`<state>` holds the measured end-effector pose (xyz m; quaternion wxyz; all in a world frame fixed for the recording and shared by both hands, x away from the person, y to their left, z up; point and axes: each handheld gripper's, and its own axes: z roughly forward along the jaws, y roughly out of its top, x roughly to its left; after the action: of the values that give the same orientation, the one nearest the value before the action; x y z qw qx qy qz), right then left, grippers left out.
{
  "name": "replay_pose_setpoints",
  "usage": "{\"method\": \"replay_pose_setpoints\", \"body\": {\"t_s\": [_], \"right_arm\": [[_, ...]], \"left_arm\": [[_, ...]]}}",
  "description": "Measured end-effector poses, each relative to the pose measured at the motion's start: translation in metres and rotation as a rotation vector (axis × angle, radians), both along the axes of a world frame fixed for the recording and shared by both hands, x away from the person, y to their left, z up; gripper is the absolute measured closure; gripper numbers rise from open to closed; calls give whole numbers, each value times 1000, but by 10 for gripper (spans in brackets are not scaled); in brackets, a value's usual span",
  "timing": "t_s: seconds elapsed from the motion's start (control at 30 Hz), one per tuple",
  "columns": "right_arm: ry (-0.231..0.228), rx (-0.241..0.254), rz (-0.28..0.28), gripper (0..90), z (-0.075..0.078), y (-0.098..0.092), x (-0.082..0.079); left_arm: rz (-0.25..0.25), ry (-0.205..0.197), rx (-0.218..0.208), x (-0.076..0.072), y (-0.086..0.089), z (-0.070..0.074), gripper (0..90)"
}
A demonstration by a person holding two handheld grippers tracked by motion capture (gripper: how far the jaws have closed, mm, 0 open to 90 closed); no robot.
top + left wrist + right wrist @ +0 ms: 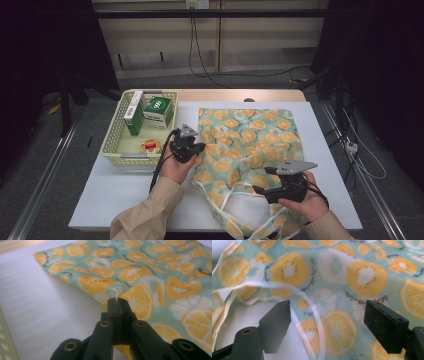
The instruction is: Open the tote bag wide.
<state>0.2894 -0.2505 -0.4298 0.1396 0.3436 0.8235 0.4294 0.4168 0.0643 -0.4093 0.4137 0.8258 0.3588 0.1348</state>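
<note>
A cloth bag (250, 145) printed with orange slices on teal lies flat on the white table (115, 195). My left gripper (199, 148) is at the bag's left edge. In the left gripper view its jaws (119, 301) are pressed together on a thin white-trimmed edge of the bag (150, 272). My right gripper (257, 190) hovers over the bag's near end by the white handles. In the right gripper view it (327, 312) stands open, with the bag (332, 267) and a white strap (314, 312) lying below the gap, untouched.
A cream plastic basket (112, 145) stands left of the bag. It holds a green box (159, 111), a slimmer green-and-white box (134, 119) and a small red-and-yellow packet (150, 146). Bare table lies in front of the basket.
</note>
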Motion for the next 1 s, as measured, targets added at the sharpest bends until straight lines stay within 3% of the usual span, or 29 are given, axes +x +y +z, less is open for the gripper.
{"method": "replay_pose_setpoints", "body": {"t_s": [0.13, 0.33, 0.4, 0.6, 0.77, 0.8, 0.83, 0.87, 0.9, 1.0], "right_arm": [[11, -23, 25, 261, -5, 6, 5], [50, -64, 60, 338, -14, 16, 12], [57, -53, 60, 359, -15, 16, 13], [73, -76, 21, 413, -21, 12, 17], [67, -99, 2, 508, -27, 11, 19], [47, -119, 4, 567, -27, 10, 20], [47, -119, 4, 567, -27, 10, 20], [45, -118, 9, 593, -27, 10, 20], [44, -117, 27, 712, -27, 11, 20], [51, -117, 49, 849, -26, 14, 20]], "left_arm": [[14, -10, 0, 18, -5, 4, 900], [53, -29, -47, 42, -12, 5, 900], [59, -33, -43, 47, -12, 4, 900], [49, -5, -38, 47, -13, 1, 895], [43, -29, -30, 41, -13, 7, 823], [54, -28, -41, 40, -12, 9, 698], [59, -29, -37, 39, -12, 10, 698], [67, -28, -44, 37, -11, 10, 622], [66, -32, -46, 36, -10, 11, 556], [70, -1, -42, 32, -7, 13, 380]]}}
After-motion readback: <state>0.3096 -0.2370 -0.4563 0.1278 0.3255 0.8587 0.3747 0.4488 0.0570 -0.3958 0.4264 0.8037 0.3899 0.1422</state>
